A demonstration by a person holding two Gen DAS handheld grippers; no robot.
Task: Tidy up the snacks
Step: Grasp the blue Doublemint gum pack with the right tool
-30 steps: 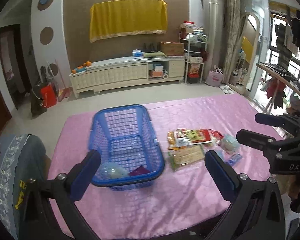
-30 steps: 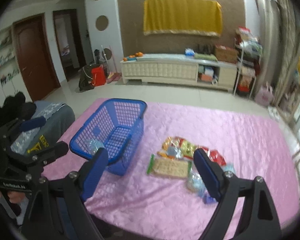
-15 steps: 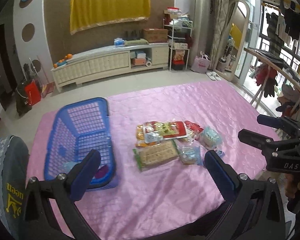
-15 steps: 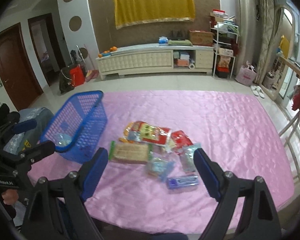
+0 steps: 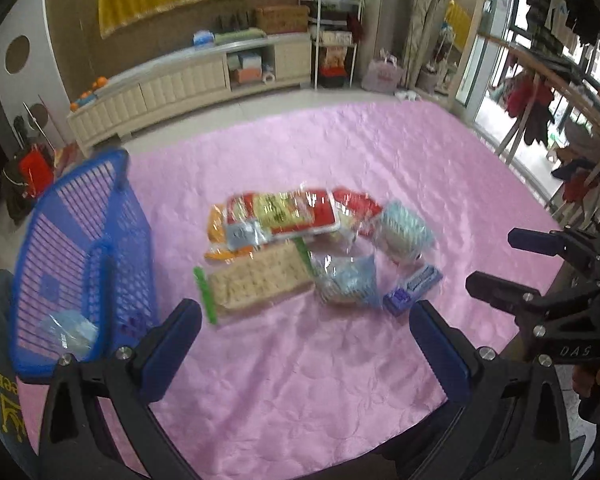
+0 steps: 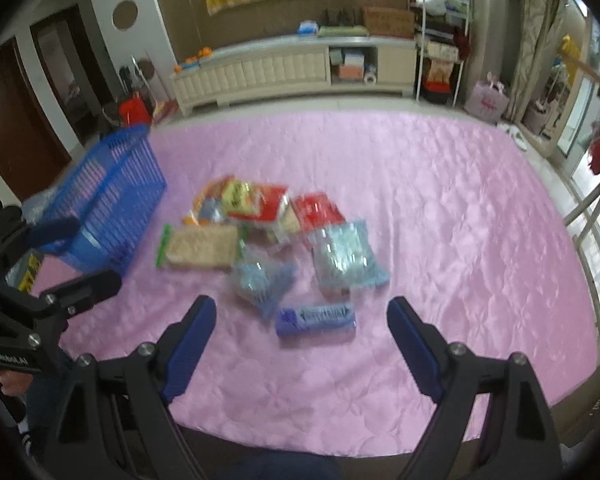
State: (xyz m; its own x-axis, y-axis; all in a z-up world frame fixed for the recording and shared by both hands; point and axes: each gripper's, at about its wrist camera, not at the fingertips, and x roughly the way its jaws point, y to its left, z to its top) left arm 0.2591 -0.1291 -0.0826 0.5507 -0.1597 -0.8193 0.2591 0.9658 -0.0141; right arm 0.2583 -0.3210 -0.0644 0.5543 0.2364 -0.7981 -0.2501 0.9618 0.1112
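Both tools spread wide, nothing between the jaws: left tool (image 5: pixel 306 338), right tool (image 6: pixel 302 334). Snack pile (image 6: pixel 268 232) mid-frame on the pink worktop (image 6: pixel 440 216); purple pack (image 6: pixel 316 318) nearest the right tool. Blue basket (image 5: pixel 80 240) at left, one clear packet (image 5: pixel 66 332) inside.

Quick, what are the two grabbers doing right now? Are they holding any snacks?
Left gripper: open, holding nothing.
Right gripper: open, holding nothing; the blue snack pack lies on the cloth between its fingers.
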